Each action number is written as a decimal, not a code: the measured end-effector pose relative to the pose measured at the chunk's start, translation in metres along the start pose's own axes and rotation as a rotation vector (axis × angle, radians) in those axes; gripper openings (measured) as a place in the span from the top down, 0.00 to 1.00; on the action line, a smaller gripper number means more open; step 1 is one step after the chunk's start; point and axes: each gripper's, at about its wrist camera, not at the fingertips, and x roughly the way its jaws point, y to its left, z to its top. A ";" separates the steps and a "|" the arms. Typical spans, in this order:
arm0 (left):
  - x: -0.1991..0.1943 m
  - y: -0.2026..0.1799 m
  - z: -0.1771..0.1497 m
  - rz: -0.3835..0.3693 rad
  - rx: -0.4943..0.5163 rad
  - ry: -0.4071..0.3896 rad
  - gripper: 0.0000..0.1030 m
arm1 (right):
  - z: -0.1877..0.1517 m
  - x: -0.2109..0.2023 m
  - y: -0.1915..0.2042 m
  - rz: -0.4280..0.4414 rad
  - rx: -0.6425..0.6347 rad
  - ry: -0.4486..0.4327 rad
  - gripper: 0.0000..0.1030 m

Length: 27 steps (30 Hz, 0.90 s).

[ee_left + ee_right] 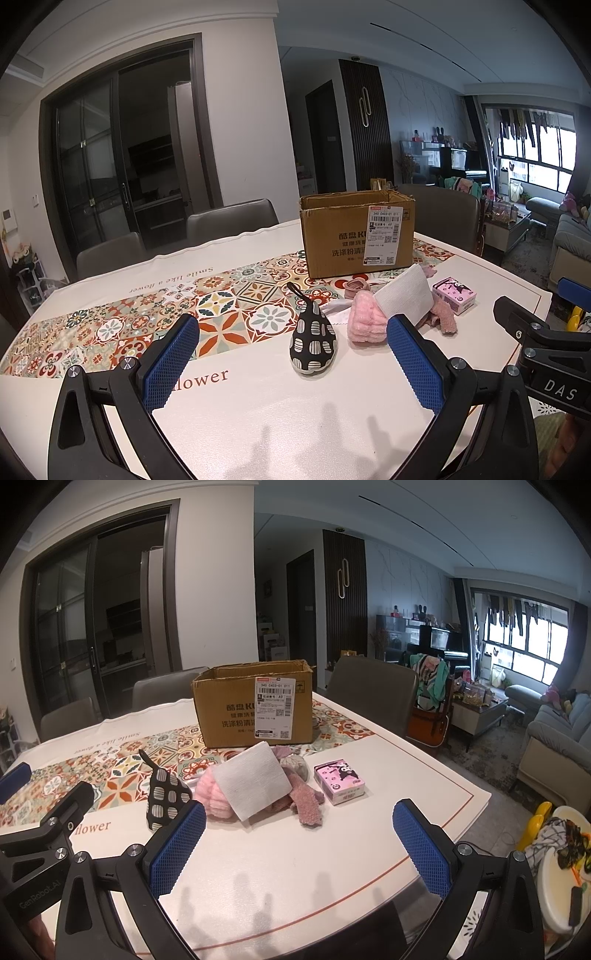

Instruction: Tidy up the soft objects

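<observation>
A black pear-shaped pouch with white oval patches (313,338) (165,800) lies on the table, ahead of and between my left gripper's (291,363) open blue pads. Right of it sits a pile: a pink fluffy cloth (364,321) (212,797), a white square cloth (404,299) (253,784) leaning on top, and a mauve fuzzy cloth (306,803). A small pink tissue pack (454,295) (339,782) lies at the pile's right. My right gripper (299,843) is open, short of the pile, holding nothing.
An open cardboard box (356,234) (255,709) with a shipping label stands behind the pile on a patterned table runner (221,295). Grey chairs (373,694) line the far table edge. A child's chair with clutter (557,867) stands off the table's right corner.
</observation>
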 end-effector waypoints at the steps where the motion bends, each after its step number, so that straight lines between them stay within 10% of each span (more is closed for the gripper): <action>1: 0.000 0.000 0.000 0.000 0.000 0.000 0.00 | 0.000 0.000 0.000 0.000 0.000 0.000 0.00; 27: 0.033 0.005 0.002 -0.005 0.007 0.030 0.00 | 0.004 0.025 0.009 0.031 -0.044 0.009 0.01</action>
